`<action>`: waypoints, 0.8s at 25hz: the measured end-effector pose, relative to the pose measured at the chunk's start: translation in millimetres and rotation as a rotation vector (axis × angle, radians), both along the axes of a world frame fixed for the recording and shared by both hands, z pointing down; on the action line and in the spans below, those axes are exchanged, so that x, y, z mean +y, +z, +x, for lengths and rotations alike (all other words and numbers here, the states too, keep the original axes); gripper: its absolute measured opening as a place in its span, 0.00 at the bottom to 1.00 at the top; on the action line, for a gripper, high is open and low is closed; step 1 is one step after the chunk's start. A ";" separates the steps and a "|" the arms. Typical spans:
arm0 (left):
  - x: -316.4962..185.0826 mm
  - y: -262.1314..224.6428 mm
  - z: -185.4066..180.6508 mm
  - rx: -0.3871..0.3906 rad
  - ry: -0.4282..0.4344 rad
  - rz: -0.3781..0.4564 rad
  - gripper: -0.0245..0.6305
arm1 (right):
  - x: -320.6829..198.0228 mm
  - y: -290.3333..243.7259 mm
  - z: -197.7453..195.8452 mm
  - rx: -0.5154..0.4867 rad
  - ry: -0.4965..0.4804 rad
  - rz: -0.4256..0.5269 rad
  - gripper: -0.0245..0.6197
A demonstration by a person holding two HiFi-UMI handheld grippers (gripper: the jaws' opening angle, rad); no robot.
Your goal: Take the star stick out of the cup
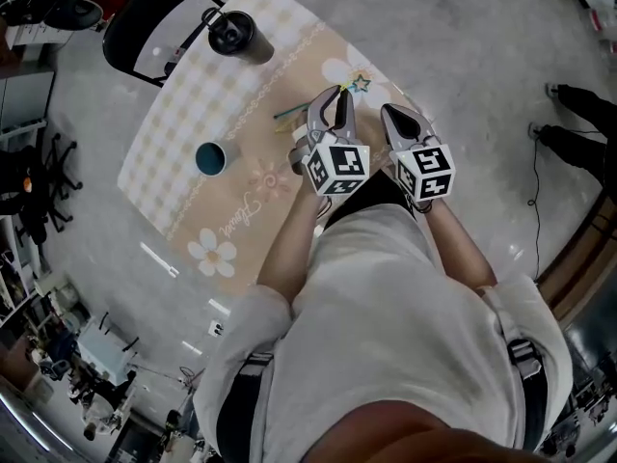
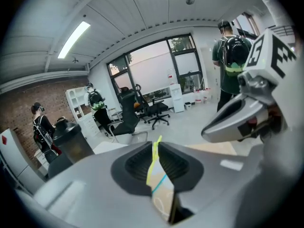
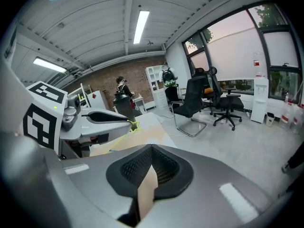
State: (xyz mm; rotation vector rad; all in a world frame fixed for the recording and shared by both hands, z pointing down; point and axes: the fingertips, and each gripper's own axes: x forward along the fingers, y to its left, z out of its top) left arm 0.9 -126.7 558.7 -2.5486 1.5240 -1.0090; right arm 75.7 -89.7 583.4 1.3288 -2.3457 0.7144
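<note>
The star stick (image 1: 361,85), a thin yellow-green rod with a small star at its end, lies out of any cup near the table's far right edge. My left gripper (image 1: 337,93) has its tips closed on the rod just behind the star. In the left gripper view the stick (image 2: 153,163) runs between the pads of that gripper (image 2: 155,144). The right gripper view shows the star (image 3: 134,125) poking out past those tips. My right gripper (image 1: 388,111) hovers just to the right, shut and holding nothing (image 3: 152,148). A teal cup (image 1: 212,157) stands open to the left.
A black shaker bottle (image 1: 236,35) stands at the table's far end, with a black chair (image 1: 145,22) behind it. The table (image 1: 183,114) has a checked, flowered cloth. A person's legs (image 1: 578,114) are at the right, and other people and office chairs (image 2: 152,110) are farther off.
</note>
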 end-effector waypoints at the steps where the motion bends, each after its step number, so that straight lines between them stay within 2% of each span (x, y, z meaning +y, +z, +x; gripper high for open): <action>1: -0.7 6.7 6.0 -0.004 0.018 -0.013 0.10 | -0.1 2.9 2.3 0.003 0.006 -0.006 0.04; 12: -6.6 52.8 35.5 -0.014 0.113 -0.117 0.08 | -9.5 20.1 14.6 0.016 0.057 -0.043 0.04; 16: -6.7 66.4 39.0 -0.003 0.115 -0.167 0.08 | -13.4 20.0 15.5 0.021 0.058 -0.046 0.04; 20: -9.3 68.9 37.1 0.006 0.094 -0.176 0.09 | -19.7 18.1 14.6 0.026 0.052 -0.044 0.04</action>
